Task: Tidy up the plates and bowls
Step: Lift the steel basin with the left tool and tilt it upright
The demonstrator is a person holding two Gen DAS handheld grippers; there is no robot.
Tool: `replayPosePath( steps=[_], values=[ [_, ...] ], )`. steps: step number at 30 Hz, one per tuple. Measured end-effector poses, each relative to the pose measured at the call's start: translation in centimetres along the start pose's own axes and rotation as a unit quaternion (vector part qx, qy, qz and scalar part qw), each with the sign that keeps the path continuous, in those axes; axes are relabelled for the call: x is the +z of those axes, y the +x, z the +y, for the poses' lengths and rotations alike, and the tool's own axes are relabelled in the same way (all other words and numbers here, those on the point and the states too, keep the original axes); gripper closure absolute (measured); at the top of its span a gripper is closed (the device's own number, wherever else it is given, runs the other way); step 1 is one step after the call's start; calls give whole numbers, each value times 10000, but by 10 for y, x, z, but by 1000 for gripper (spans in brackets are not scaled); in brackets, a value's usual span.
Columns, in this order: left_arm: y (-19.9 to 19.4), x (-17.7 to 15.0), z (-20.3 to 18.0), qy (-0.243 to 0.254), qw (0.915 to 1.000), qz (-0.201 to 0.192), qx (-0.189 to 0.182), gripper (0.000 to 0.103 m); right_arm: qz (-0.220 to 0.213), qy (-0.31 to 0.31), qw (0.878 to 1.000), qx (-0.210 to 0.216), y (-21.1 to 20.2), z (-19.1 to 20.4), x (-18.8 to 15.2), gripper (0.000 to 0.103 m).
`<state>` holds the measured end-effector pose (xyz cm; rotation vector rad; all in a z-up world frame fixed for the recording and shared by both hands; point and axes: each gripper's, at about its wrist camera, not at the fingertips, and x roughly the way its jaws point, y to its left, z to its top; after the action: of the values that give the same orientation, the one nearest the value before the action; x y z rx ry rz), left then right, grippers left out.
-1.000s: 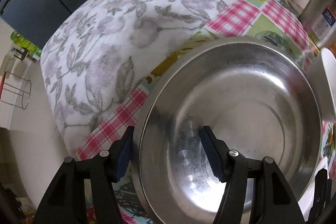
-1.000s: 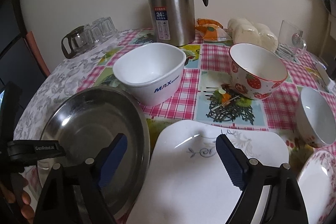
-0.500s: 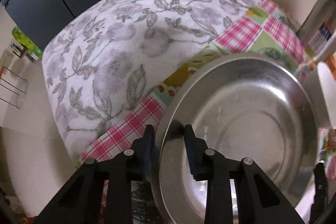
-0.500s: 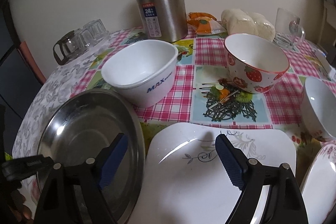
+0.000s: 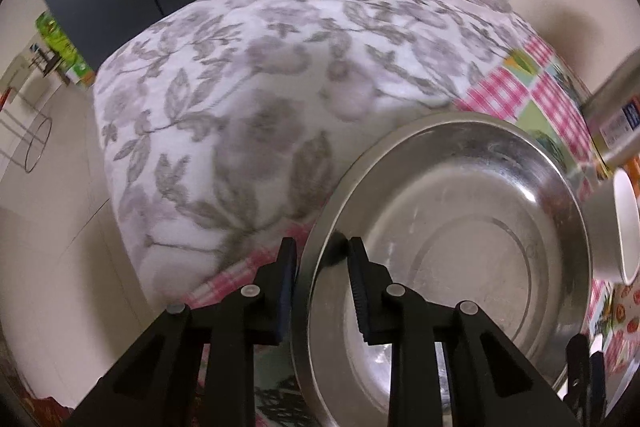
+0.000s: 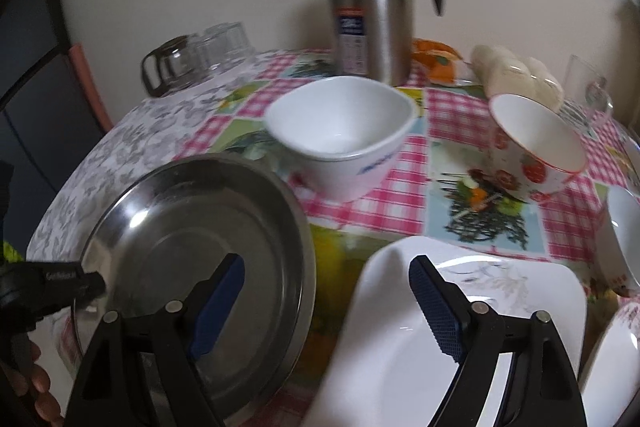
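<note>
Left gripper (image 5: 322, 247) was on the steel plate (image 5: 460, 247), its jaws pinched down on the near-left rim, one pad outside and one inside the dish; they had just been closing, with that rim between them. In the right wrist view the same gripper reached in from the left edge, fingertips of the person's hand (image 6: 36, 383) showing below it. The steel plate sat at the tabletop's near-left edge, partly on the grey floral cloth (image 5: 248, 99) that covered the left end of the table. At the far-left corner stood a glass pot (image 6: 168, 71) with upturned glasses beside it.

Moving right: the white square bowl (image 6: 340, 143) stood just beyond the steel plate, and behind it, at the far edge, the steel thermos jug (image 6: 372, 11) stood upright. Right gripper (image 6: 324, 291) hung with jaws wide apart and nothing between the pads, one finger over the steel plate, the other over the white square plate (image 6: 500, 291) at the near edge. Farther right, the strawberry bowl (image 6: 536, 147) sat on the pink check oilcloth (image 6: 404, 195), then a small white bowl (image 6: 624, 235) at the right edge and, below it, a flowered plate (image 6: 616, 351) in the near-right corner.
</note>
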<state>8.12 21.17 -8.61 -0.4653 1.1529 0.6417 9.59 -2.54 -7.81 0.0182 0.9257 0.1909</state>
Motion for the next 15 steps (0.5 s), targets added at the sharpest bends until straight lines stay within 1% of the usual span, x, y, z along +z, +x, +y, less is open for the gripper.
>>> replayPosePath(
  steps=[3, 6, 8, 9, 11, 12, 14, 15],
  values=[
    [0, 1, 10, -158, 9999, 22, -22, 76, 66, -197, 9998, 50, 4, 12, -4, 22],
    [0, 1, 11, -194, 9998, 29, -33, 76, 50, -390, 9992, 65, 5, 22, -5, 25],
    [1, 1, 11, -192, 9998, 27, -25, 75, 136, -384, 9988, 259, 7, 26, -6, 33],
    [1, 2, 12, -200, 9998, 27, -31, 75, 202, -369, 9986, 315, 10, 28, -7, 34],
    [2, 1, 13, -208, 9998, 29, -38, 74, 360, -366, 9981, 331, 16, 32, -10, 44],
    [2, 1, 13, -210, 9998, 26, -34, 73, 450, -369, 9976, 373, 20, 33, -12, 47],
    [3, 1, 13, -213, 9998, 24, -27, 73, 639, -383, 9963, 427, 27, 37, -17, 57],
    [3, 1, 13, -206, 9998, 22, -16, 72, 643, -427, 9963, 375, 29, 39, -19, 58]
  ],
)
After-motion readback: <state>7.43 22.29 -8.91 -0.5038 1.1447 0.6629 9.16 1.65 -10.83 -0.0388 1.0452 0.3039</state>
